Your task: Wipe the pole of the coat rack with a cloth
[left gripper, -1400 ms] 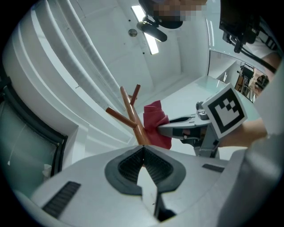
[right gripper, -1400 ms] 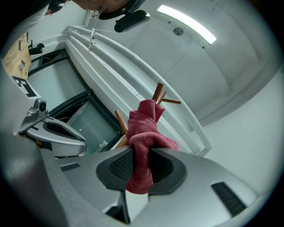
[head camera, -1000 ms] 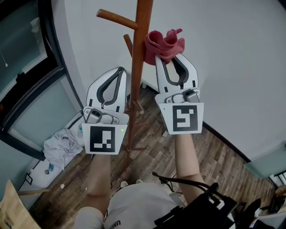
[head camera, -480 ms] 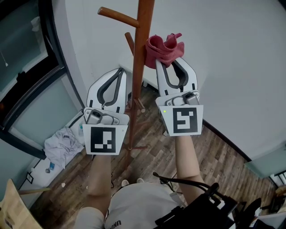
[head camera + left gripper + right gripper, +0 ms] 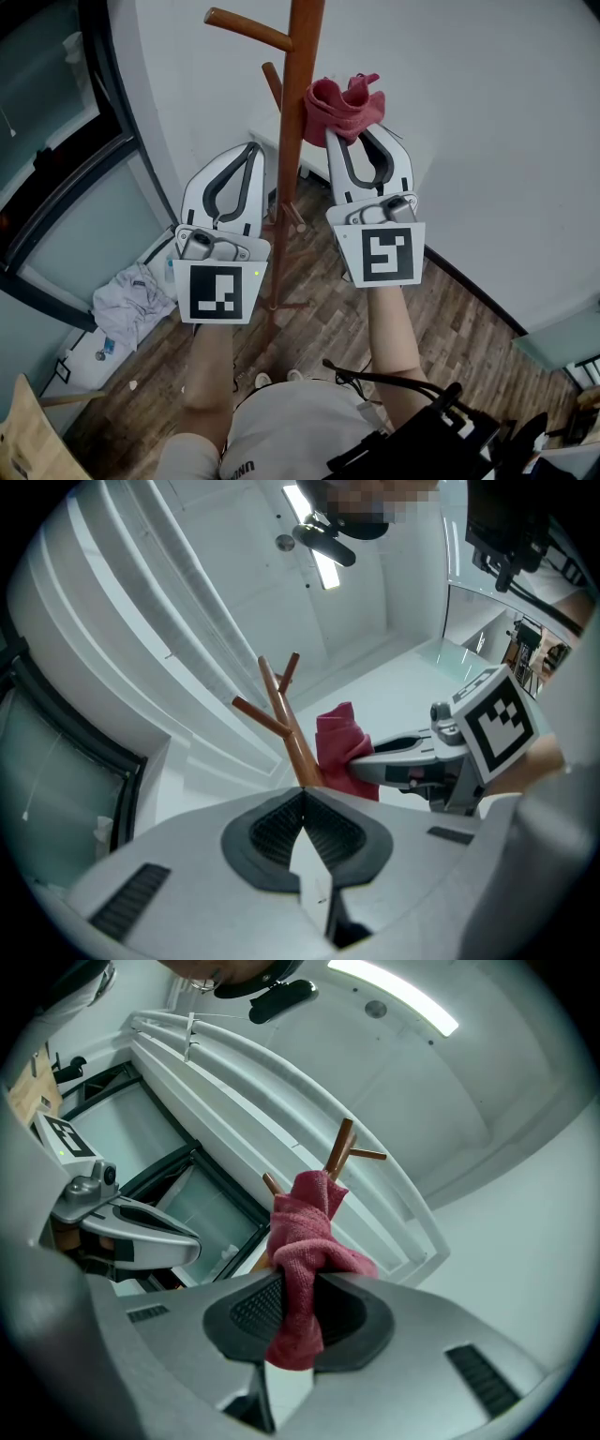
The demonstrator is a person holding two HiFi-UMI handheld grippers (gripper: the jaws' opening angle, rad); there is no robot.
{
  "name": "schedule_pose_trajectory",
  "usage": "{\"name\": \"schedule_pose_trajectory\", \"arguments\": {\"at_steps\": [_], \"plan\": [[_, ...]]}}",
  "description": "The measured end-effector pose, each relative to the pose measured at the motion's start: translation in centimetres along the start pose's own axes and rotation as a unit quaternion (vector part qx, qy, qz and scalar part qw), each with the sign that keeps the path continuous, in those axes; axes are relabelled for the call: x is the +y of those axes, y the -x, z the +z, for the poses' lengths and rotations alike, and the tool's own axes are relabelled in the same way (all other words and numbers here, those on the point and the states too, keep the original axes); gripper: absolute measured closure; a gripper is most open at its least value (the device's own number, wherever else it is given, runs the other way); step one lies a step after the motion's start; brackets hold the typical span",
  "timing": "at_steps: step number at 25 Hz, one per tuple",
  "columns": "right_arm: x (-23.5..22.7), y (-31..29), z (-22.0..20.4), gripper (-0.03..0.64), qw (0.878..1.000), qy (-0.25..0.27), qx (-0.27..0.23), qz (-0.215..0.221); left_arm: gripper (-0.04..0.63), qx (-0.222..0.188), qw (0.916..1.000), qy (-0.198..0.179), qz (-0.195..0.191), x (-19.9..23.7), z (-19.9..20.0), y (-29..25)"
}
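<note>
- Red terry cloth (image 5: 298, 1260) clamped in jaws of right gripper (image 5: 292, 1314): closed hard onto a bunched fold. Loose ends stick out past the tips, short tail hanging back below the pads.
- Left gripper (image 5: 302, 829): jaws closed tip to tip, nothing between. Held just beside the pole's left side, apparently not touching.
- Cloth wad pressed to the right side of the wooden pole (image 5: 294, 141), about level with a short peg (image 5: 271, 84). Looks touching in head view; contact patch itself hidden behind the wad.
- Handling, judged: soft, light, floppy, grippy nap. No crush risk, but likely to drag on the wood and creep out of the jaws on a long stroke.
- Best hold: deep in the bunch, as now, with enough wad left proud of the tips that fabric rather than jaw meets the pole.
- Pole: rigid, round, narrow, smooth-looking finish. Rack freestanding on plank floor (image 5: 319, 314), so probably tippy under side load; light pressure, strokes along the pole.
- Pegs: snag points for the loose ends.
- Further out: pale wall (image 5: 469, 112) behind, dark-framed window (image 5: 56, 187) at left.
</note>
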State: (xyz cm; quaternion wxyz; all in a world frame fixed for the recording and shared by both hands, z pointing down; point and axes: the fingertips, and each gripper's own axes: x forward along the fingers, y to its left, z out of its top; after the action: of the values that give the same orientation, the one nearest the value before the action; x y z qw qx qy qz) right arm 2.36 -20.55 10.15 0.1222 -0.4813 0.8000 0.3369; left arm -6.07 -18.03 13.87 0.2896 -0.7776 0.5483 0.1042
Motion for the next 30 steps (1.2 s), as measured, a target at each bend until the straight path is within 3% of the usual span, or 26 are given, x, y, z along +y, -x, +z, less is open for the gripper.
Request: {"name": "schedule_pose_trajectory", "arguments": {"at_steps": [10, 14, 18, 30], "plan": [[0.6, 0.5, -0.8, 0.538, 1.0, -0.004, 0.008, 0.004, 0.581, 0.006, 0.9999, 0.013, 0.005, 0.2, -0.7, 0.4], [0.9, 0.7, -1.2, 0.538, 1.0, -0.006, 0.014, 0.005, 0.581, 0.015, 0.9993, -0.032, -0.01, 0.2, -0.9, 0.6], [1.1, 0.9, -1.6, 0.538, 1.0, -0.01, 0.019, 0.005, 0.581, 0.014, 0.9998, 0.014, 0.007, 0.3, -1.4, 0.9], [1.9, 1.7, -2.9, 0.538, 0.999, -0.022, 0.032, 0.007, 0.581, 0.025, 0.9995, 0.018, 0.009, 0.2, -2.3, 1.3]]}}
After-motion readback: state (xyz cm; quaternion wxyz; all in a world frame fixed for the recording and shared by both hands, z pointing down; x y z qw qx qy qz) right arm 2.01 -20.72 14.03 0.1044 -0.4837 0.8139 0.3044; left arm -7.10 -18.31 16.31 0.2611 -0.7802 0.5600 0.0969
